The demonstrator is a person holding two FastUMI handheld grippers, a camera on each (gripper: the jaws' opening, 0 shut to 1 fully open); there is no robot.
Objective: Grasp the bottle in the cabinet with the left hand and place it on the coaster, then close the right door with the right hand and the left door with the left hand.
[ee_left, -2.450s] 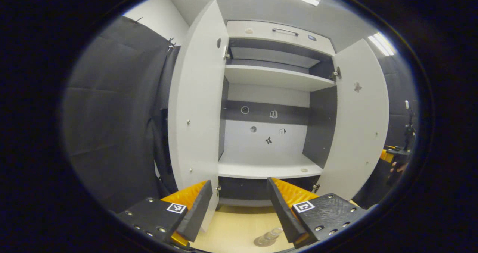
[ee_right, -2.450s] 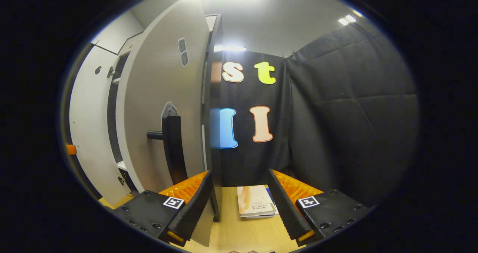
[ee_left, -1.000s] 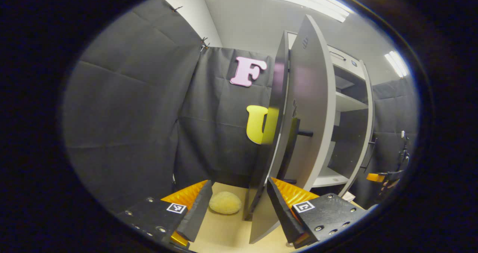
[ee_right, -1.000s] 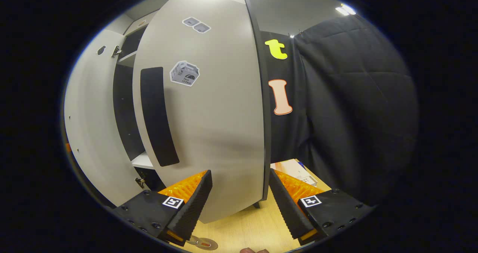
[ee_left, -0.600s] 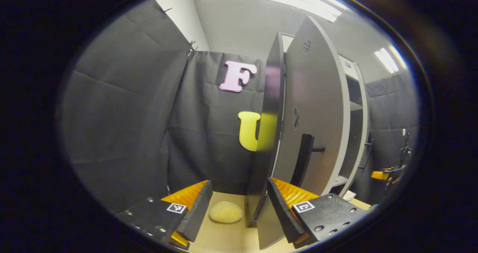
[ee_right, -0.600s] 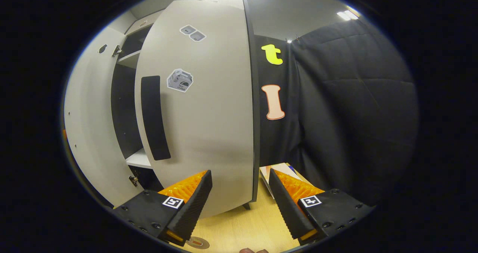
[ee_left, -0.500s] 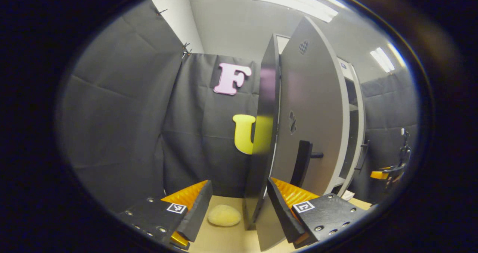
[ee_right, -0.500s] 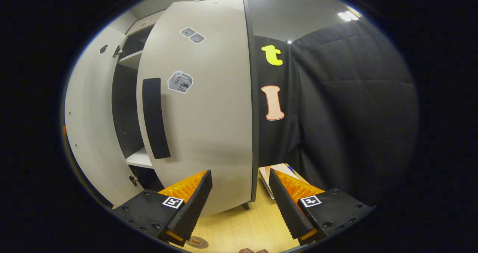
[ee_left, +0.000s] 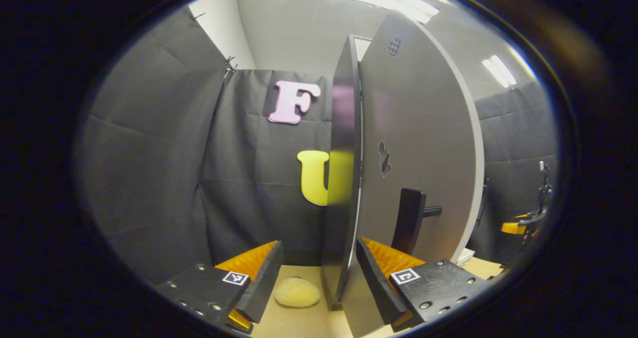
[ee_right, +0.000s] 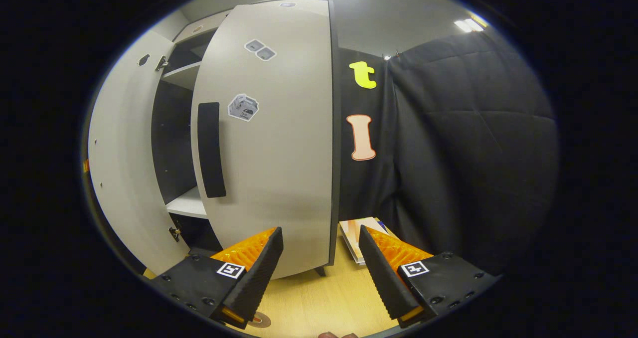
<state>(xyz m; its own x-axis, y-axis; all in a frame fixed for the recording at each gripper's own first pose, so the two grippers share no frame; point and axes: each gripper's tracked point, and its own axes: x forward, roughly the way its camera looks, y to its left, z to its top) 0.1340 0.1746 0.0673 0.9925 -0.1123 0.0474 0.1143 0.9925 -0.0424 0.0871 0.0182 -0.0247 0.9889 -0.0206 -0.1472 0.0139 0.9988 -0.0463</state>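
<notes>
Left gripper [ee_left: 319, 278]: jaws apart, empty, straddling the edge of the left door [ee_left: 413, 143], which stands ajar; its handle [ee_left: 409, 221] just above the right finger. Yellow sponge [ee_left: 297, 292] on the worktop [ee_left: 299, 320] between the fingers. Right gripper [ee_right: 320, 273]: jaws apart, empty, before the right door [ee_right: 279, 153], nearly shut, with handle [ee_right: 211, 149] and sticker [ee_right: 242, 106]. Book [ee_right: 360, 234] beside it. Coaster [ee_right: 259, 321] at bottom edge; bottle too hidden to place.
</notes>
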